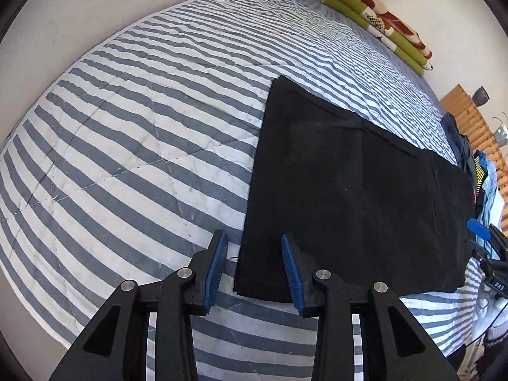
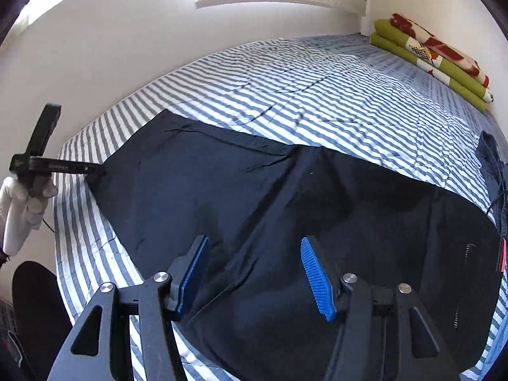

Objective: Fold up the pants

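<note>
The dark, flat-lying cotton pants [image 1: 349, 190] are spread lengthwise on the blue-and-white striped quilted bedspread [image 1: 127, 127], near the edge closest to me, and they look already doubled leg over leg. My left gripper [image 1: 254, 270] hangs over the hem end with its blue ribbed pads part-way open; the near corner of the cloth lies below the gap, but nothing is pinched. My right gripper [image 2: 254, 273] hovers over the wider, waist-side part, its jaws about half open and empty too, with a diagonal ridge of fabric running beneath them.

I judge that the next step is a grab at each end to bring one over the other. The risk on the left is catching only the top layer at the hem, or nipping the bedspread along with it, since the corner sits right on the stripes. On the right, the raised crease could get clamped in and be folded into the stack. Uneven lifts would skew the edges.

Further out, a green-and-red folded blanket [image 2: 438, 60] lies by the wall, and a pile of other clothes [image 1: 476, 171] sits beyond the waist end, close enough to snag.
</note>
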### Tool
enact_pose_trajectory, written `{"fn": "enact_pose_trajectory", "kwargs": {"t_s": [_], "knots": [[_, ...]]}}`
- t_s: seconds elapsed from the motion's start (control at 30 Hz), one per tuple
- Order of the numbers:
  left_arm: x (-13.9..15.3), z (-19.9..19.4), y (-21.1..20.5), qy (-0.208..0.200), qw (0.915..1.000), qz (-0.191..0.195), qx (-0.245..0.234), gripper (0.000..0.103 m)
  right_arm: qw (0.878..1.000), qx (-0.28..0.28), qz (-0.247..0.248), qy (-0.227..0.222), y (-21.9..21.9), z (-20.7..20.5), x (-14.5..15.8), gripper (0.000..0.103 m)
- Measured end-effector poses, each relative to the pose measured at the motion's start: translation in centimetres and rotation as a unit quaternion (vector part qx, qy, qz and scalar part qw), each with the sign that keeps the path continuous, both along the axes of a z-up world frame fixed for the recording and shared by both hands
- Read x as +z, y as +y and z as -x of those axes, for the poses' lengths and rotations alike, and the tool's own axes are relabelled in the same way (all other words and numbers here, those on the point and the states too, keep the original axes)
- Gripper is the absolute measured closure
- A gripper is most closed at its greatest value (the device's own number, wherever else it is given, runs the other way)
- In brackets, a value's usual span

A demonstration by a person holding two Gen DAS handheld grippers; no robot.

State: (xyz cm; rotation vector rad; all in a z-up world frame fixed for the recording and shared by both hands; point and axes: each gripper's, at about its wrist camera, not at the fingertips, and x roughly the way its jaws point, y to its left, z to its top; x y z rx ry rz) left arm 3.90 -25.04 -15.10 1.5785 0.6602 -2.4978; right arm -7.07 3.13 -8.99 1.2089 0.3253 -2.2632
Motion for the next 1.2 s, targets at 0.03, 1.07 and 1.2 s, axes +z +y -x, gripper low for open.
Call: {"fn": "enact_pose_trajectory", "kwargs": {"t_s": [0.03, 1.07, 1.2], "knots": [[0.0, 0.0, 0.3, 0.0, 1.0, -0.001, -0.002, 0.066, 1.0, 0.003, -0.006, -0.001, -0.5, -0.3, -0.2, 0.048], [5.5, -1.8, 9.1, 0.131, 0.9907, 0.002, -0.037, 0.093, 0.971, 0.063, 0.101, -0.206, -17.9, 7.7, 1.5, 0.046], [6.0, -2.5, 8.4, 0.146, 0.9887, 0.0, -0.036, 0.093, 0.963, 0.07, 0.064, -0.251, -22.3, 8.8, -0.7, 0.046]]}}
